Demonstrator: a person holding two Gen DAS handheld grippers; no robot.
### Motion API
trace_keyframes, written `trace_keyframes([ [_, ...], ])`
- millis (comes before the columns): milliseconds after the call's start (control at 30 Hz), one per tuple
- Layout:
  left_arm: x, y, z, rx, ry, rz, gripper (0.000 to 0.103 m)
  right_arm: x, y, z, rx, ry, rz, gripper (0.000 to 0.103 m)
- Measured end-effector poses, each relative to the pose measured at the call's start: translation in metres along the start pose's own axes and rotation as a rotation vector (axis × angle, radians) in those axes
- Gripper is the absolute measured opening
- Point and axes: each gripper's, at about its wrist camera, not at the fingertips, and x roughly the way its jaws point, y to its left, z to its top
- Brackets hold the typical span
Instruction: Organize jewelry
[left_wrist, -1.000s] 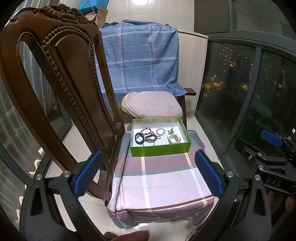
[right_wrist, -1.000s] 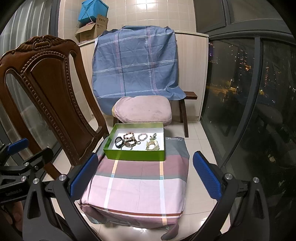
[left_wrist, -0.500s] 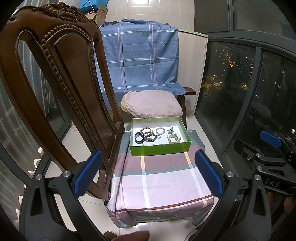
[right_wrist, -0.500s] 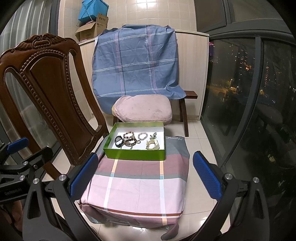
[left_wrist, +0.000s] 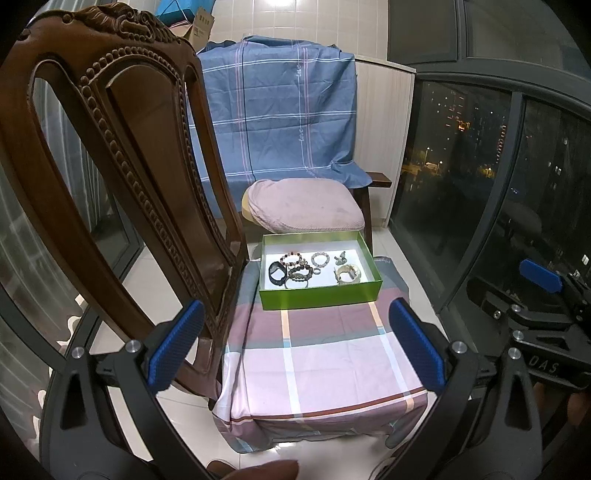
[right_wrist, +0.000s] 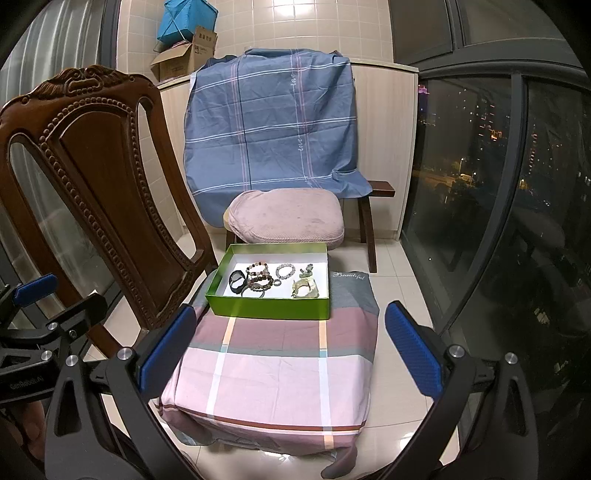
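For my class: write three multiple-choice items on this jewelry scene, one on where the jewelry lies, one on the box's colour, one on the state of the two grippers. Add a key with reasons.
1. Where does the jewelry lie?
A. On the pink cushion
B. Inside the box
C. On the floor

2. What colour are the outer walls of the box?
A. Green
B. Red
C. Black

3. How are the left gripper and right gripper?
A. Both shut on a bracelet
B. One holds the box
C. Both open and empty

Key: B, the pieces rest on its white floor; A, its walls are bright green; C, the blue pads stand wide apart, holding nothing.
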Motion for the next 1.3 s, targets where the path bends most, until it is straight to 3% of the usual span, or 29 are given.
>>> trace_keyframes([
  [1300,0.014,-0.009,0.001,0.006,0.031,-0.005,0.099,0.016,0.001,-0.001,0.004,0.026,-0.004,0.100],
])
